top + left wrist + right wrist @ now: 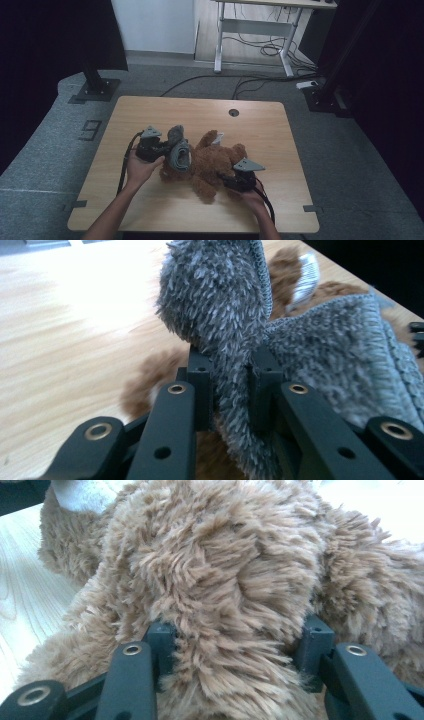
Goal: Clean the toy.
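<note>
A brown, shaggy plush teddy bear (pixel 212 162) lies on its back near the middle of the light wooden surface (pixel 150 110), and a grey fluffy knitted garment (pixel 179 152), something like a small sweater or scarf, is bunched over its head end at the left side of the high view. The work in hand looks like dressing the bear in that garment.

The left gripper (pixel 152 147) comes in from the left. In the left gripper view its jaws stand narrow, pinched on a fold of the grey garment (pixel 235 365), with pile squeezed out on both sides of the pads. That tight grip on an edge makes sense: a loose knit would slip from anything gentler, and holding the rim lets the person stretch the opening and drag it along the toy. Behind the fold, brown fur (pixel 150 375) and a white sewn-in label (pixel 306 275) show, so the garment sits right against the bear.

The right gripper (pixel 239 181) sits at the bear's lower end, toward the person. Its view shows the jaws part-way apart and pressed into a thick roll of the bear's fur (pixel 225 605), probably a leg or the lower body; which limb is hard to tell. This hold seems meant to anchor the toy, so it does not slide across the smooth surface when the other hand pulls.

A white tag (pixel 85 492) peeks out at the upper left of the right gripper view.
</note>
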Action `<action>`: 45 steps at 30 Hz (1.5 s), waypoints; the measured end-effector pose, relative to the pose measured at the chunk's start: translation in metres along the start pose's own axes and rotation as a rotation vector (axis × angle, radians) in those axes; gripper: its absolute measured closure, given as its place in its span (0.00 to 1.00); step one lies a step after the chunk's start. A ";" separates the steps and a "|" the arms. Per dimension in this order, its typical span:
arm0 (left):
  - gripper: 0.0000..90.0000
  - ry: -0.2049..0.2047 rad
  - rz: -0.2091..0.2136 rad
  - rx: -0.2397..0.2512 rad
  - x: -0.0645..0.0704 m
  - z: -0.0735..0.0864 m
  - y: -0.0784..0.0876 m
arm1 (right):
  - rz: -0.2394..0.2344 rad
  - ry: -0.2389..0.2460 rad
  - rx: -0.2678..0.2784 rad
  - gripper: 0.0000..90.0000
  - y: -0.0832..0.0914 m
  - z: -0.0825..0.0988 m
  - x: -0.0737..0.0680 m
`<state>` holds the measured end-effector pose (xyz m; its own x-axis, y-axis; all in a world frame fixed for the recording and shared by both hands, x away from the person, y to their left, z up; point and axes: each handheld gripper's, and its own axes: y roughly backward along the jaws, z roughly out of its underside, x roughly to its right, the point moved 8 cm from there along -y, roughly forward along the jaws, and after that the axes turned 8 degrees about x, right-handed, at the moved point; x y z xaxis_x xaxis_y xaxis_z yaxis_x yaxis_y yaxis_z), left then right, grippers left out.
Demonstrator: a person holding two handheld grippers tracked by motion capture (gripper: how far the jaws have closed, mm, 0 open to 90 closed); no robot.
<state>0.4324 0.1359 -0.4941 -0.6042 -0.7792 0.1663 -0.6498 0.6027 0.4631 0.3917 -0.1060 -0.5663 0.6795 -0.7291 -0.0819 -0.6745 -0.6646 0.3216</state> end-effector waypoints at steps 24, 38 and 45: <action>0.85 0.086 -0.114 -0.152 -0.060 0.069 0.003 | -0.005 -0.021 0.005 0.56 0.000 0.000 0.002; 0.85 -0.023 -0.044 -0.001 -0.013 -0.028 -0.006 | 0.046 0.051 -0.008 0.56 -0.006 -0.005 0.004; 0.84 -0.008 -0.028 -0.035 -0.008 -0.037 -0.052 | 0.084 0.087 0.002 0.57 -0.019 -0.009 0.014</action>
<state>0.4881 0.1045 -0.4868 -0.5896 -0.7944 0.1460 -0.6502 0.5740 0.4978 0.4164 -0.1021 -0.5646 0.6433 -0.7651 0.0274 -0.7303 -0.6025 0.3219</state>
